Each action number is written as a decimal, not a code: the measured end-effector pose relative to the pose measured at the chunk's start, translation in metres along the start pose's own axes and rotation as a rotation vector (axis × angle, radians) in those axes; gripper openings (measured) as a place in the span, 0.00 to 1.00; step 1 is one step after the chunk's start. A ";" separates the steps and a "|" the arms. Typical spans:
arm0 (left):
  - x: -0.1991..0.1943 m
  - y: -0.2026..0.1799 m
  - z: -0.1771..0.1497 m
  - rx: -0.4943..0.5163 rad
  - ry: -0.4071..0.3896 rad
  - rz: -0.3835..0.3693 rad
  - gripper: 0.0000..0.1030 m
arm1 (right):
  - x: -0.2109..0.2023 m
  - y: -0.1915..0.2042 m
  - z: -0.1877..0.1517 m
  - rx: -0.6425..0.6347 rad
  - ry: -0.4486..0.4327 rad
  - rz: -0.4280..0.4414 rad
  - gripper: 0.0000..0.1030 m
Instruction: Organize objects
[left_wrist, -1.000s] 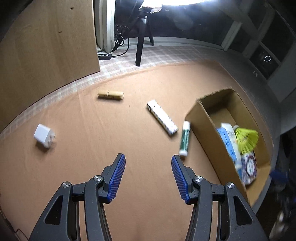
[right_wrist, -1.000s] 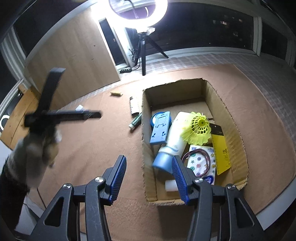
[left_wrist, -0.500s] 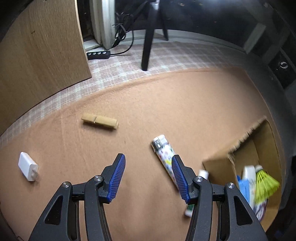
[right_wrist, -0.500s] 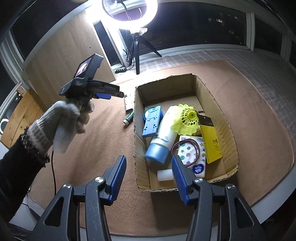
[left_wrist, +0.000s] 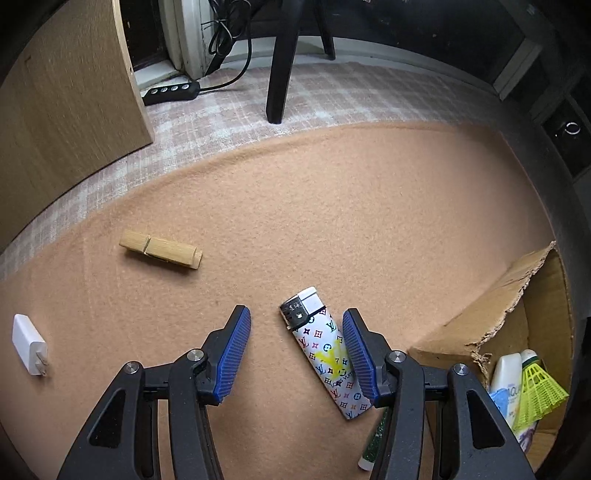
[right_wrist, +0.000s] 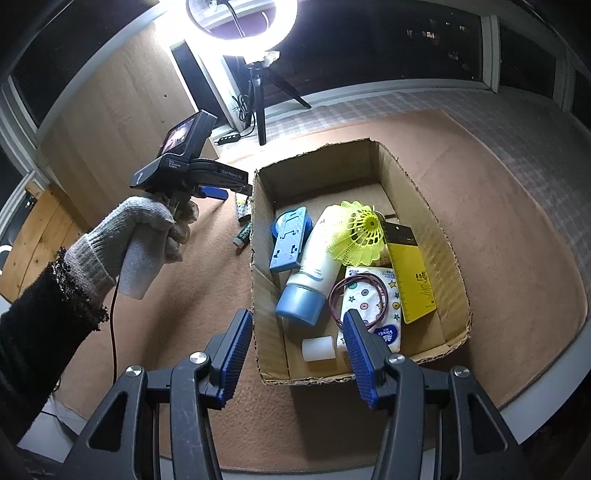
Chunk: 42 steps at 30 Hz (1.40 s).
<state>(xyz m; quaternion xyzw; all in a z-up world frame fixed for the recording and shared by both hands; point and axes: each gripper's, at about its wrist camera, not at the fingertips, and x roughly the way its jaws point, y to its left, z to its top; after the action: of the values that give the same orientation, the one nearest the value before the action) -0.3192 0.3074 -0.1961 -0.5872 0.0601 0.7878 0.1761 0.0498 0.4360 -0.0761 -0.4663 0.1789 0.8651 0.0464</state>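
Note:
A white patterned lighter (left_wrist: 325, 350) lies on the tan felt mat (left_wrist: 332, 206). My left gripper (left_wrist: 295, 321) is open above it, straddling the lighter, which sits closer to the right pad; neither pad presses on it. A green tube (left_wrist: 375, 443) lies just behind, partly hidden by the right finger. A wooden clothespin (left_wrist: 160, 250) and a white charger plug (left_wrist: 29, 345) lie to the left. My right gripper (right_wrist: 297, 325) is open and empty over the near left corner of the cardboard box (right_wrist: 454, 258). A gloved hand (right_wrist: 147, 236) holds the left gripper (right_wrist: 229, 190) left of the box.
The box holds a yellow shuttlecock (right_wrist: 360, 232), a white bottle with a blue cap (right_wrist: 314, 266), a blue stand (right_wrist: 290, 240), a tissue pack (right_wrist: 373, 306), a yellow card (right_wrist: 410, 273) and a small white cylinder (right_wrist: 318, 348). A ring-light tripod (right_wrist: 258, 96) and power strip (left_wrist: 171, 90) stand beyond the mat.
My left gripper has travelled forward and down over the mat until the lighter lies between its fingers. The right gripper has stayed over the box corner.

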 end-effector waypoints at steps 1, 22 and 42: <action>0.000 0.001 0.000 -0.001 -0.002 -0.002 0.50 | 0.000 0.001 0.000 -0.002 0.000 0.001 0.46; -0.063 0.108 -0.144 0.049 -0.025 0.027 0.33 | 0.031 0.097 0.016 -0.107 0.022 0.131 0.46; -0.146 0.172 -0.233 0.079 -0.146 0.009 0.58 | 0.151 0.115 0.051 0.189 0.082 -0.118 0.41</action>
<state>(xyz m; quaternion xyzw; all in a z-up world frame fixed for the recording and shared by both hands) -0.1324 0.0473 -0.1482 -0.5204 0.0809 0.8263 0.1996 -0.1038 0.3335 -0.1439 -0.5047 0.2338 0.8203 0.1335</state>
